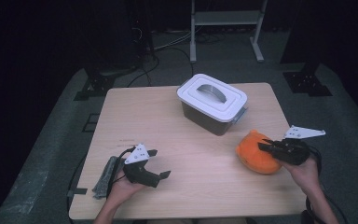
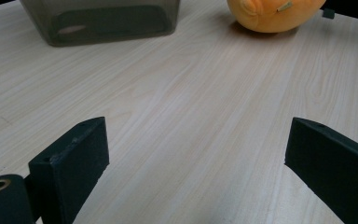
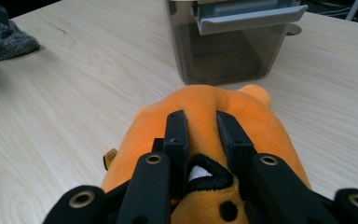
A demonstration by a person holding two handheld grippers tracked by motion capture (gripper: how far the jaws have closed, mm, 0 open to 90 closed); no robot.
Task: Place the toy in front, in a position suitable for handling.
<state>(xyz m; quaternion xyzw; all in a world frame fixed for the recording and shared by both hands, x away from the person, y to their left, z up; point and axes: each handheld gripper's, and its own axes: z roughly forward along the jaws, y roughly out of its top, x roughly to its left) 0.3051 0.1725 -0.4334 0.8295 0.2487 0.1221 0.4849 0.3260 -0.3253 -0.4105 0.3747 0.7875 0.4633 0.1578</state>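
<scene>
Orange plush toy (image 3: pixel 200 121) — soft, light, squashy — sits pinched in a fold of fabric by the right gripper (image 3: pixel 201 128); best held mid-body. Left gripper (image 2: pixel 196 154) stands spread, empty.

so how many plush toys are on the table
1. The orange plush toy lies near the table's right edge, pinched by the right hand-held gripper, in front of the lidded grey bin. The bin's dark walls could hide more.

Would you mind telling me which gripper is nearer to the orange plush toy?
Right. The right gripper has its fingers pinched on the plush toy at the table's right side. The left gripper rests open, well away across bare table.
</scene>
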